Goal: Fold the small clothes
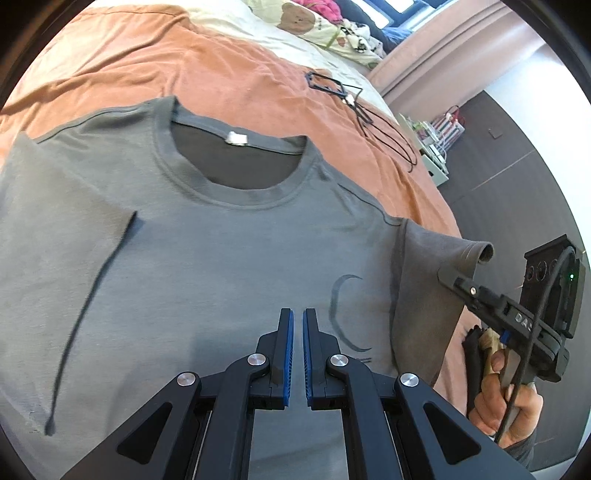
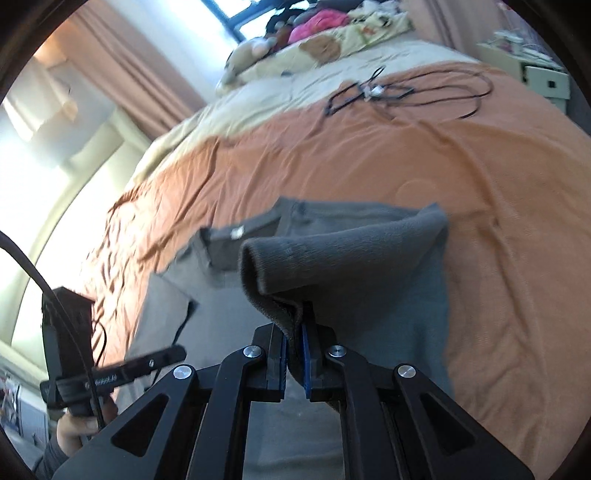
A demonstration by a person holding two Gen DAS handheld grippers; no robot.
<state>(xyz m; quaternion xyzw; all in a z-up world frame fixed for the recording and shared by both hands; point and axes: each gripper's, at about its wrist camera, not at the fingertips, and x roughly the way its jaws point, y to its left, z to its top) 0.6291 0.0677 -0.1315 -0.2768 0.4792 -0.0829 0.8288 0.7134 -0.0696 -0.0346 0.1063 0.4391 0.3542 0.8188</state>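
Observation:
A grey T-shirt (image 1: 221,258) lies face up on the orange bed sheet (image 1: 240,85), collar away from me. Its left sleeve is folded in over the chest. My left gripper (image 1: 298,317) hovers over the shirt's lower front, its blue pads nearly together with nothing between them. At the right, my right gripper (image 1: 452,278) is shut on the hem of the other sleeve (image 1: 424,266) and holds it raised off the bed. In the right wrist view the sleeve (image 2: 332,258) drapes from the right gripper (image 2: 297,317), and the left gripper (image 2: 177,352) shows at the lower left.
Black cables (image 1: 354,107) lie looped on the sheet beyond the collar. Pillows and bright clothes (image 1: 317,22) are piled at the head of the bed. A small box of items (image 1: 437,147) stands beside the bed's right edge, over dark floor (image 1: 517,166).

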